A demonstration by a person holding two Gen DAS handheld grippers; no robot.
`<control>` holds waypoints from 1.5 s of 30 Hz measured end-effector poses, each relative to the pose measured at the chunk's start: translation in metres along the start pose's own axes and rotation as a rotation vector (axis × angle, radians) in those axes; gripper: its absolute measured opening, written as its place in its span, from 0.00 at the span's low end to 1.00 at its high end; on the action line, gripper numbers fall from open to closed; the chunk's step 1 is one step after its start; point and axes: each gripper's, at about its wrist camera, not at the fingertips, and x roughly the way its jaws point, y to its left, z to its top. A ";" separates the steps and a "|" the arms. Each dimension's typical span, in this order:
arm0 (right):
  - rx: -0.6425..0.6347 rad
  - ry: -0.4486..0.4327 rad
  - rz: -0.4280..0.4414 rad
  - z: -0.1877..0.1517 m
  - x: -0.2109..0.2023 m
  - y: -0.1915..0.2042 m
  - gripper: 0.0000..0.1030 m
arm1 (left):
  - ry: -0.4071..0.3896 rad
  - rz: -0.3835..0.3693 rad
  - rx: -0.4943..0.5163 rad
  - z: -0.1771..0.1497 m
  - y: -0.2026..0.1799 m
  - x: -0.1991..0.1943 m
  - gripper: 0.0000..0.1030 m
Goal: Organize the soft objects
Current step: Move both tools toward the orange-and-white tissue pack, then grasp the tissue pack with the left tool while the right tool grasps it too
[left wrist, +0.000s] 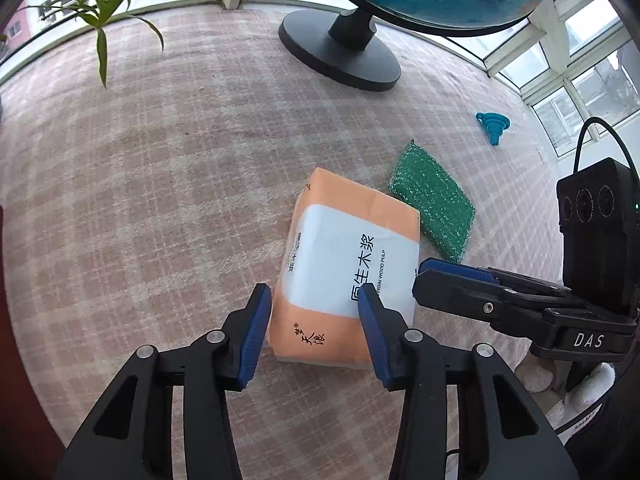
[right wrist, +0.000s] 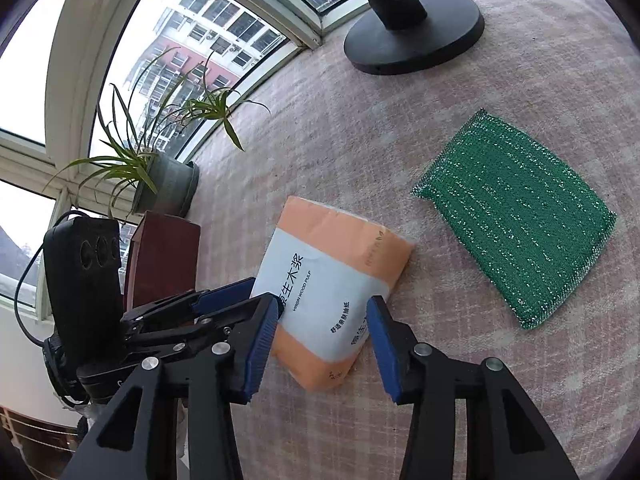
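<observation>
An orange and white tissue pack [left wrist: 344,268] lies on the plaid cloth, also in the right wrist view [right wrist: 328,292]. A green scouring pad [left wrist: 434,210] lies just beyond it, shown larger in the right wrist view [right wrist: 516,216]. My left gripper [left wrist: 314,308] is open, its jaws either side of the pack's near end. My right gripper [right wrist: 324,320] is open too, straddling the pack's other end. In the left wrist view the right gripper [left wrist: 448,284] comes in from the right, touching the pack's edge. I cannot tell if either gripper presses the pack.
A globe on a black round base [left wrist: 340,50] stands at the back. A small blue funnel [left wrist: 494,126] lies far right. A potted spider plant [right wrist: 160,176] and a brown box [right wrist: 164,256] stand by the window at the table's left edge.
</observation>
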 end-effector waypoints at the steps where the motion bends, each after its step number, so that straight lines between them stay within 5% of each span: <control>1: -0.001 0.005 0.001 0.000 0.001 0.000 0.37 | 0.001 -0.006 0.000 0.000 0.000 0.000 0.39; 13: -0.024 0.011 -0.016 -0.003 0.002 0.003 0.33 | -0.021 0.024 0.069 -0.008 -0.024 -0.004 0.36; 24: -0.037 -0.002 -0.029 0.002 -0.007 0.005 0.23 | -0.012 -0.029 0.010 -0.016 -0.016 0.004 0.33; 27: -0.043 -0.007 -0.084 0.005 -0.011 -0.001 0.24 | -0.009 -0.036 0.007 -0.017 -0.014 0.004 0.33; 30: -0.028 0.024 -0.072 0.006 -0.005 -0.008 0.36 | -0.004 -0.042 0.009 -0.016 -0.015 0.005 0.33; 38: -0.008 0.044 -0.045 0.004 0.011 -0.017 0.38 | 0.008 -0.080 -0.012 -0.013 -0.012 0.010 0.39; 45: -0.030 0.035 -0.053 0.002 0.005 -0.013 0.38 | -0.008 -0.041 0.033 -0.015 -0.028 0.005 0.40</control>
